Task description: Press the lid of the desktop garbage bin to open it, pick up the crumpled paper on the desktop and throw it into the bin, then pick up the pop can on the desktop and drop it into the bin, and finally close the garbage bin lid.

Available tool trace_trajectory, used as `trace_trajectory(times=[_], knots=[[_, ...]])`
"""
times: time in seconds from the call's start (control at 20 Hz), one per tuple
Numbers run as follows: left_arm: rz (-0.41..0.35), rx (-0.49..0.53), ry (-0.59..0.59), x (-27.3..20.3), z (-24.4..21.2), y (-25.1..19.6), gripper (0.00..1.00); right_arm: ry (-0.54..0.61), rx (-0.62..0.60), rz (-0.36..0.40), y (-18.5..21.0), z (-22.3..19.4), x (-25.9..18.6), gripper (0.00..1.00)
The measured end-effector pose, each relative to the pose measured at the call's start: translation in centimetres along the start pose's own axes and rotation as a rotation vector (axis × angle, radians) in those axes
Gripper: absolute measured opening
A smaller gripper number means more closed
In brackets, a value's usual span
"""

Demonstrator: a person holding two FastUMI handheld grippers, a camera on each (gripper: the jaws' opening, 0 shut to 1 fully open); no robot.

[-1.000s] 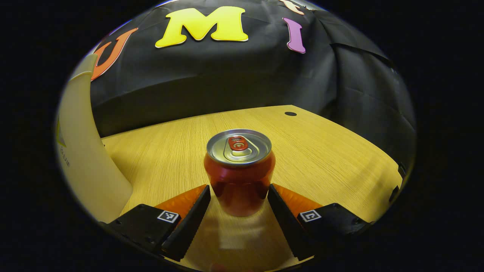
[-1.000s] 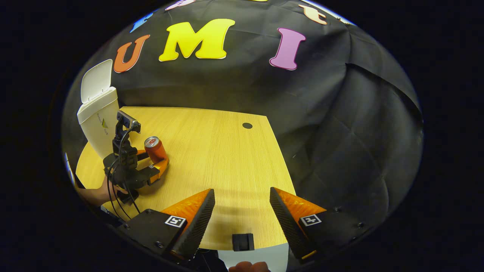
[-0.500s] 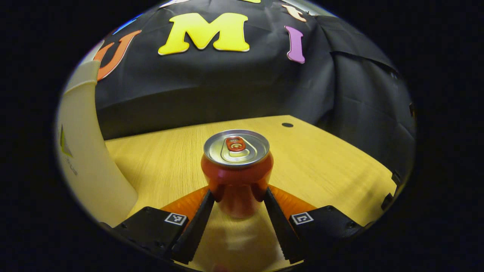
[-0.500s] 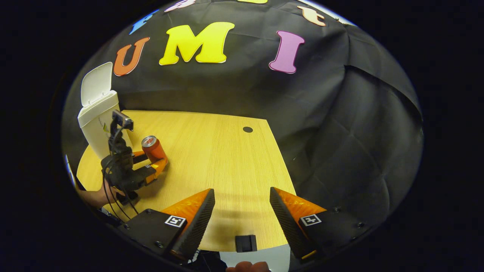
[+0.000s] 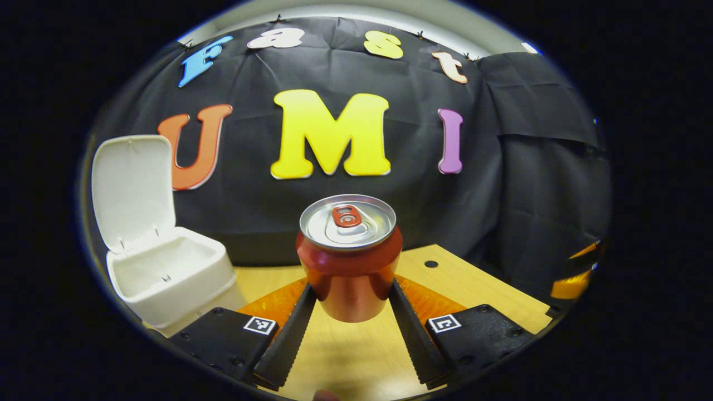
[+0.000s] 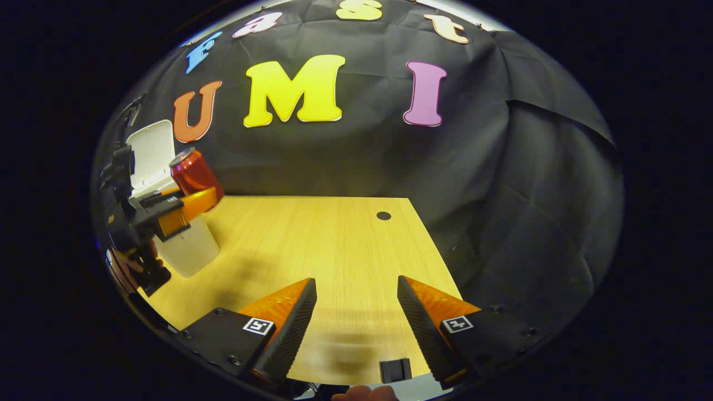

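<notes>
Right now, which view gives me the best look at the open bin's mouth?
The left gripper view: the bin sits close, lid up, its opening facing the camera, beside the can in the left gripper. The right gripper view shows the bin far off, its mouth blocked by that gripper.

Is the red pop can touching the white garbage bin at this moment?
Apart. In the left gripper view the pop can, held between the left gripper's fingers, hangs above the table, with black wall and table visible between it and the open garbage bin.
</notes>
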State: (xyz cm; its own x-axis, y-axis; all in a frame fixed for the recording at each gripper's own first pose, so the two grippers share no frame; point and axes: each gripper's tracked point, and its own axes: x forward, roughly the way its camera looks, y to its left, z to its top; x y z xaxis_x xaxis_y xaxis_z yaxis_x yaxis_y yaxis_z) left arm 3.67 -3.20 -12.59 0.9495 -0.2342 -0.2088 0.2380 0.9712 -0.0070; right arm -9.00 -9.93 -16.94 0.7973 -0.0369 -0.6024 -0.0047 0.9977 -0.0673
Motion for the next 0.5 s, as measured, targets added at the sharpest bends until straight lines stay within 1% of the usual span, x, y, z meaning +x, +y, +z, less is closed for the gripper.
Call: trace_trajectory(times=[0.2, 0.25, 0.4, 0.5], knots=[[0.132, 0.003, -0.059, -1.3, 5.5, 7.0, 0.84, -0.043, 0.016, 0.03, 1.3, 1.5, 0.3, 0.94], [0.163, 0.009, -0.069, -1.6, 6.3, 8.8, 0.84, -0.052, 0.016, 0.035, 1.7, 2.0, 0.4, 0.94], [0.241, 0.066, -0.071, -2.2, 6.8, 13.9, 0.83, -0.076, 0.023, 0.052, 2.9, 3.4, 0.9, 0.93], [0.294, 0.073, -0.047, -2.5, 6.0, 17.1, 0.83, -0.081, 0.025, 0.069, 4.0, 4.0, 1.3, 0.93]])
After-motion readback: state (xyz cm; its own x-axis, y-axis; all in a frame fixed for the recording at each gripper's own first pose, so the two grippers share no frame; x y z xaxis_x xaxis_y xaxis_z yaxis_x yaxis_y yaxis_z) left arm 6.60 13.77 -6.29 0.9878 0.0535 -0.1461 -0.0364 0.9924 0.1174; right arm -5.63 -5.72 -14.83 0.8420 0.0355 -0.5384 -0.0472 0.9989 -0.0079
